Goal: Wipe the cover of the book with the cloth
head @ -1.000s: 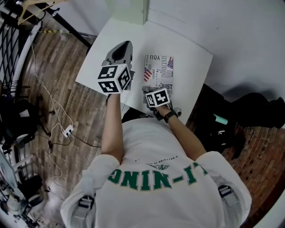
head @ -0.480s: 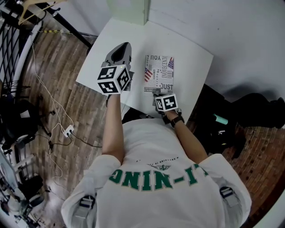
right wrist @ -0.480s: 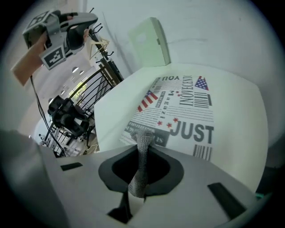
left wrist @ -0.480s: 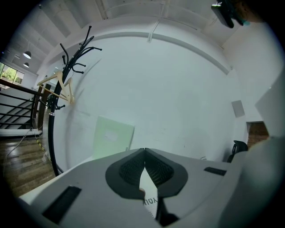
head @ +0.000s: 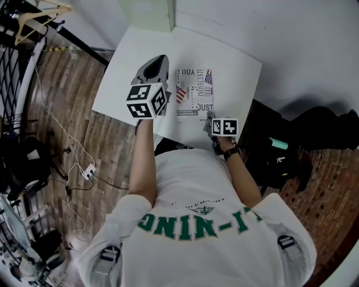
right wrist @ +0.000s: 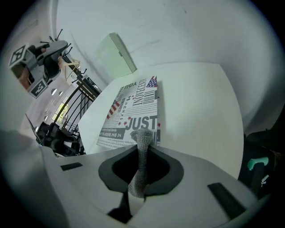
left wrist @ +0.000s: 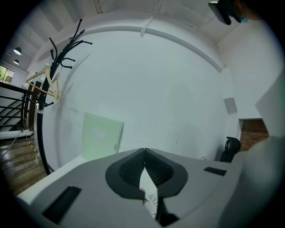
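Observation:
The book (head: 194, 94), its cover printed like a newspaper with flags, lies flat on the white table (head: 238, 70). My right gripper (head: 211, 117) is at the book's near right corner, shut on a grey knitted cloth (right wrist: 141, 153). The cloth stands up between the jaws of the right gripper (right wrist: 143, 144), just short of the book's (right wrist: 131, 111) near edge. My left gripper (head: 156, 63) is raised left of the book and points away from me. In its own view the left gripper (left wrist: 144, 151) has its tips touching with nothing held.
A pale green board (head: 148, 14) leans against the wall at the table's far edge. Wooden floor with cables (head: 67, 162) and a coat rack (left wrist: 58, 67) lie to the left. A dark chair and a teal object (head: 277, 144) are to the right of the table.
My right gripper with the cloth has slid right along the book's near edge, from its middle to its near right corner. The left gripper has stayed where it was.

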The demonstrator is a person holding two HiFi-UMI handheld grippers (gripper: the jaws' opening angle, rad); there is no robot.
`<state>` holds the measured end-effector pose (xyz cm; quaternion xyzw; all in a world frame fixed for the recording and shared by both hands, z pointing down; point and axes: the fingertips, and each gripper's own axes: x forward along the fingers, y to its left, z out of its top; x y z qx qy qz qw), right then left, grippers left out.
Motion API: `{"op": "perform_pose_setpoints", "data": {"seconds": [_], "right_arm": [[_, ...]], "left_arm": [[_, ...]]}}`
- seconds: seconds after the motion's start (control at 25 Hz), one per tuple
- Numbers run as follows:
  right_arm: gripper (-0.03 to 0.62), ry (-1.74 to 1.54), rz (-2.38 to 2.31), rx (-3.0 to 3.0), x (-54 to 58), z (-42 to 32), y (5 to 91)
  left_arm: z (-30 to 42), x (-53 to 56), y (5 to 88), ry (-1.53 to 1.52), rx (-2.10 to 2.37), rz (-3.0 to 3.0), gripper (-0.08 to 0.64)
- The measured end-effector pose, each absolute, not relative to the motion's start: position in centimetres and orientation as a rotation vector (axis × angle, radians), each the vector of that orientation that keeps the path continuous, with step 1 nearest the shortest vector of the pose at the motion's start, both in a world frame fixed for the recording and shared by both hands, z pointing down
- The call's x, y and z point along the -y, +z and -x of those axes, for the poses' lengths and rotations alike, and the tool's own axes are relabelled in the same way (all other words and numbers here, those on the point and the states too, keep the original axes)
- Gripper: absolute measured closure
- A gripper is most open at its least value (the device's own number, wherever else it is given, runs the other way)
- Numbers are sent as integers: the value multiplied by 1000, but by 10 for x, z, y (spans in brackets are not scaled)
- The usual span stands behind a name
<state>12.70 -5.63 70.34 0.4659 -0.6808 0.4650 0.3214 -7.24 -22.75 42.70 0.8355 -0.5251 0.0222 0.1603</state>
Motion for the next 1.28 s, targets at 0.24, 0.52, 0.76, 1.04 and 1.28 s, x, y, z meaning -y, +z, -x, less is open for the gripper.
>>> {"op": "perform_pose_setpoints", "data": {"seconds": [0.24,0.52,0.76,1.04,1.28], "right_arm": [[554,1241,-1294,1839,79,-120,682],[554,822,-1476,2143,188,-102,574],[554,515,-1636,2325,243,-95,461],[554,259,-1736,2454,257,-86,365],[555,84,-1782,2465,256,-82,328]], "left_arm": [[76,230,423,71,1515,-2387,546],[101,238,413,66,1582,-2361,546],[108,242,382,74,1669,-2399,546],[110,245,343,64,1749,-2433,546],[113,246,327,92,1805,-2468,546]]}}
